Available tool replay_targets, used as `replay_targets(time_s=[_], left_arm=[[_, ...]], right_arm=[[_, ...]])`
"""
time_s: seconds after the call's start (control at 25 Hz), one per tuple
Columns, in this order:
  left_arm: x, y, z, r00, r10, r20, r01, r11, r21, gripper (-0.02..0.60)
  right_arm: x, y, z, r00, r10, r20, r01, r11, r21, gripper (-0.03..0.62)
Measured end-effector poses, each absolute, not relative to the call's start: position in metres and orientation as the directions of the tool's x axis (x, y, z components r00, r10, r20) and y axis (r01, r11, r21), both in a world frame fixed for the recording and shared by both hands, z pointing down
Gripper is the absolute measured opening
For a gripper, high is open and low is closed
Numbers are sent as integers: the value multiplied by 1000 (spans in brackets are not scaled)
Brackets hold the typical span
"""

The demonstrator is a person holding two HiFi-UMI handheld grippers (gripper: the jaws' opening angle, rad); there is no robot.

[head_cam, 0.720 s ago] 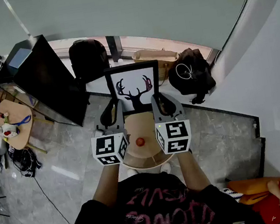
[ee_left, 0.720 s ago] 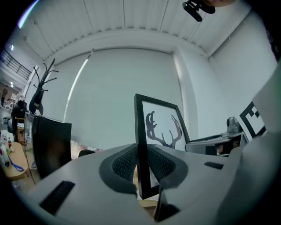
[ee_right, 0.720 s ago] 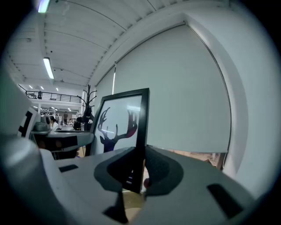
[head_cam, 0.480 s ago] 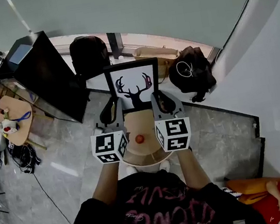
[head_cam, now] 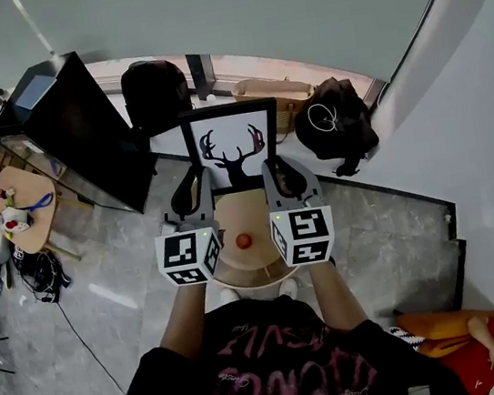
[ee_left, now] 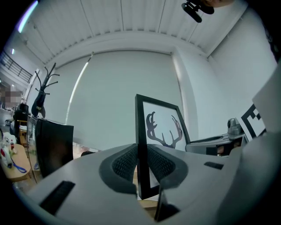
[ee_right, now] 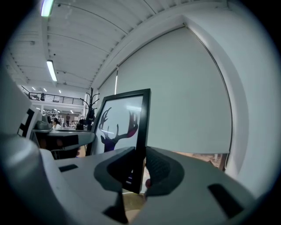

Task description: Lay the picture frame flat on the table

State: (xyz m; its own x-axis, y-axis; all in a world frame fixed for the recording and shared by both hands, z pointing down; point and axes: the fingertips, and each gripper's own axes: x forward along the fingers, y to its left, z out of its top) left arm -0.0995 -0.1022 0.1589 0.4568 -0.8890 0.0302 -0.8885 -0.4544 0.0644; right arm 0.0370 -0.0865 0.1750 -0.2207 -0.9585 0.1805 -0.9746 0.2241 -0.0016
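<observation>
Two hand-held grippers, both clamped on one picture frame.

1. Left hand-held gripper (head_cam: 198,190): jaws closed on the frame's left side bar, low on the bar, ribbed pads pressed to its front and back.
2. Right hand-held gripper (head_cam: 272,175): jaws closed on the right side bar at about the same height, so the grip is level.
3. Picture frame (head_cam: 230,144): black border, white sheet with a dark antlered deer head. It is upright, face toward the person, over the far part of the surface. Whether its bottom bar touches the wood or hangs just above it cannot be told.
4. Surface (head_cam: 259,264): small round wooden top, directly below and between the two grippers, with floor on every side.
5. Small red thing (head_cam: 243,240): lies near the middle of the surface, just near of the frame's bottom bar.

Step in hand, as judged: the frame is gripped and standing, and the laying-down has not begun.

Next move, as judged: both grippers tip the frame together, keeping the side bars level, then lower it until its back or face meets the wood.

Edges and room:
- The round top looks little wider than the frame, so the corners may overhang the rim.
- Tipping the top away puts much of the frame past the far edge.
- Tipping it toward the person brings it down on the red thing.
- The air to left, right and far of the frame is open. A black panel (head_cam: 80,125) and the bags on the floor stand well apart.
</observation>
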Motion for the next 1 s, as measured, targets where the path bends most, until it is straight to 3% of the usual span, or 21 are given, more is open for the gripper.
replay_targets(time_s=[1.0], left_arm=[[-108,-77,189,438,-896,71,-899,-434,64,72]], right_arm=[[29,-68,208,-257,-934,250,-966,254,-46,81]])
